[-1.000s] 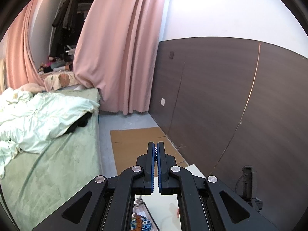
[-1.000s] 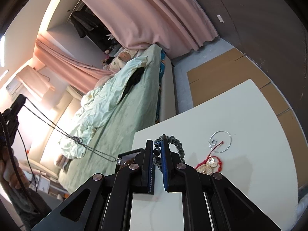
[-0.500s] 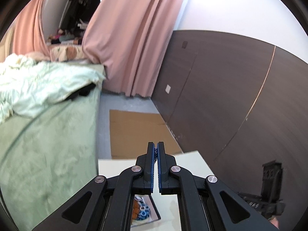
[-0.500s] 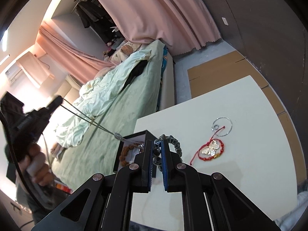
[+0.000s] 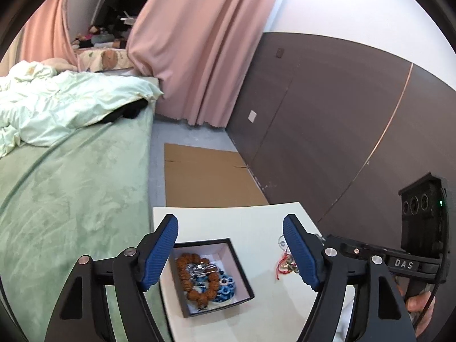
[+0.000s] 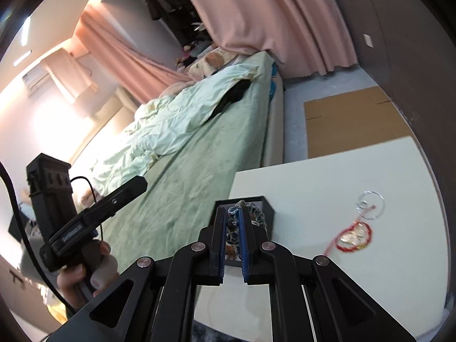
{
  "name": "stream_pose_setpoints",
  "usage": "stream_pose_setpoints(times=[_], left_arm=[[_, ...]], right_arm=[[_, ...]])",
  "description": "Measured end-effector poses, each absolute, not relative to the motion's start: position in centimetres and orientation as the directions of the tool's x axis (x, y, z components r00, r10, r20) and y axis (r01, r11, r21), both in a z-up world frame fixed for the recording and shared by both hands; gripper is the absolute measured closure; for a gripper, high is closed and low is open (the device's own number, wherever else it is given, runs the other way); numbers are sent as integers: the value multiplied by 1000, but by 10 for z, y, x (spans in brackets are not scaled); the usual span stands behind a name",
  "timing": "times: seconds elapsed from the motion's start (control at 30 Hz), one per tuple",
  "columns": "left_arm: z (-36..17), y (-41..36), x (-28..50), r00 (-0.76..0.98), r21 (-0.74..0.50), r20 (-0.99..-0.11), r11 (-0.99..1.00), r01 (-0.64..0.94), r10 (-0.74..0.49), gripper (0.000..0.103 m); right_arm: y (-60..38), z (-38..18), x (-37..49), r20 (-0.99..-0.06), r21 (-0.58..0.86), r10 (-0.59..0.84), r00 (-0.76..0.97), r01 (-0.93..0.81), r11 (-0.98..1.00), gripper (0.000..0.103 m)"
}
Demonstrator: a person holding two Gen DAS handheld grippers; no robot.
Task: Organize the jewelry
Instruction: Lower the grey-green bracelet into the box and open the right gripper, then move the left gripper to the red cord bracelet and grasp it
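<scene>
A black jewelry box [image 5: 241,266] stands on the white table [image 5: 225,216]. It holds a brown bead bracelet [image 5: 190,276], a silver chain [image 5: 201,269] and blue beads [image 5: 225,285]. My left gripper [image 5: 230,248] is open and empty above the box. My right gripper [image 6: 233,222] is shut on a dark bead bracelet [image 6: 256,215] and holds it over the box [image 6: 269,216]. A red string bracelet with a gold charm [image 6: 353,235] and a silver ring [image 6: 370,201] lie on the table to the right; they show partly in the left wrist view [image 5: 283,265].
A green bed [image 5: 71,188] with a pale duvet [image 5: 57,108] runs along the table's left edge. Flat cardboard [image 5: 208,173] lies on the floor beyond the table. A dark panel wall [image 5: 327,131] stands at the right, pink curtains [image 5: 199,45] behind.
My left gripper has opened and the silver chain it held now lies in the box. My right gripper has moved left with the dark bracelet, over the box.
</scene>
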State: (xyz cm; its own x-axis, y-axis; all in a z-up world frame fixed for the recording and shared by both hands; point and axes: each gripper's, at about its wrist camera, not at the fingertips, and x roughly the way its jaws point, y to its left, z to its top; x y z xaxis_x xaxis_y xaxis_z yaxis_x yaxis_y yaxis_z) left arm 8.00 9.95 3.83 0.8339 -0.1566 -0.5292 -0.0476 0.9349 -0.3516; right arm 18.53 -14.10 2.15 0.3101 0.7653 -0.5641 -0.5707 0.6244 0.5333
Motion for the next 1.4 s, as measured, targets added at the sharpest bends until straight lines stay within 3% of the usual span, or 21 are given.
stream_pose_setpoints(times=[0.4, 0.47, 0.53, 0.6, 0.77, 1.0, 1.13, 1.4], left_arm=[[15, 139, 64, 821, -372, -567, 909, -187, -63, 26], [12, 139, 64, 816, -361, -577, 910, -205, -46, 26], [9, 136, 64, 811, -336, -585, 916, -220, -20, 26], [8, 130, 63, 810, -295, -586, 928, -226, 11, 26], [7, 121, 60, 836, -288, -549, 936, -202, 11, 26], [6, 109, 62, 838, -342, -546, 919, -198, -23, 26], [15, 87, 64, 829, -242, -559, 956, -165, 2, 26], [27, 46, 74, 828, -249, -551, 968, -44, -105, 26]], right_arm=[[-73, 4, 203, -631, 493, 741, 229, -619, 611, 92], [-66, -1, 204, -649, 489, 732, 209, -622, 612, 81], [-67, -4, 204, -661, 482, 719, 214, -614, 625, 42], [-75, -1, 202, -660, 454, 705, 259, -611, 649, 36], [-97, 2, 205, -667, 429, 677, 311, -583, 690, 30], [-147, 8, 206, -671, 388, 598, 437, -480, 787, 30], [-174, 15, 205, -681, 320, 524, 512, -435, 841, 30], [-232, 10, 218, -698, 417, 522, 490, -315, 853, 30]])
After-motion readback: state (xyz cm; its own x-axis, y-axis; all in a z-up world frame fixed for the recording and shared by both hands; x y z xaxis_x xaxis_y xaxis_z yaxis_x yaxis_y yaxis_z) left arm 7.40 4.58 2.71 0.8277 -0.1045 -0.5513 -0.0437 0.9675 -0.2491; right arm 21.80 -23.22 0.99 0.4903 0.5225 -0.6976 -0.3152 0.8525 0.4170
